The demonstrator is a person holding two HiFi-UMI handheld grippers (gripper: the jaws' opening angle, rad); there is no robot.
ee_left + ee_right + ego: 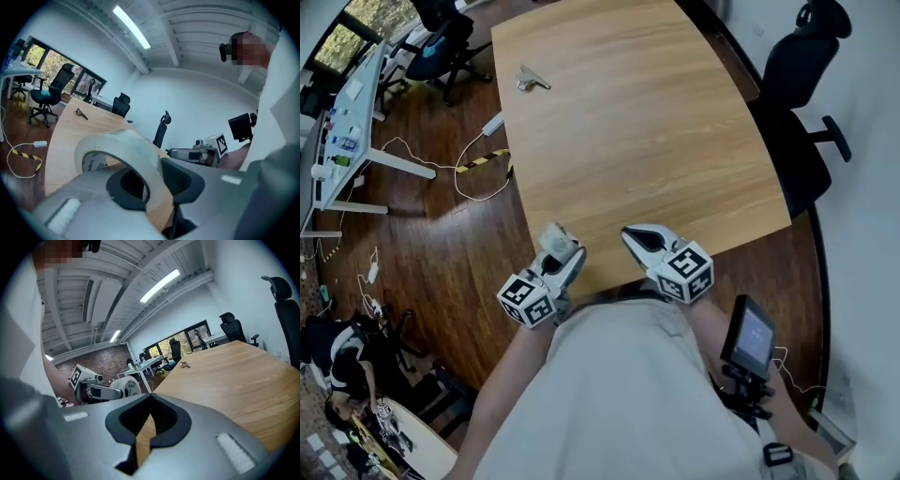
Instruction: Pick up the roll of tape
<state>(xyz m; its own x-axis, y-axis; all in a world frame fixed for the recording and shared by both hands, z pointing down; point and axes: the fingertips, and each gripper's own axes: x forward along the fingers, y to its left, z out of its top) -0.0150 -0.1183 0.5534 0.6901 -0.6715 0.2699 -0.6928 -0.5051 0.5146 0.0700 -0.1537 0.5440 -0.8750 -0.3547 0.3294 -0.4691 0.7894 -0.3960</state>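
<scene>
In the head view, the left gripper [565,255] carries the roll of tape [554,237] over the near edge of the table [637,122], with the right gripper [642,241] just beside it. The left gripper view shows jaws clamped across the roll's wall, one pad inside the core (a slim purchase, I judge), so hold the squeeze constant and the wrist level. In the right gripper view the jaws meet on nothing; leave that hand idle.
</scene>
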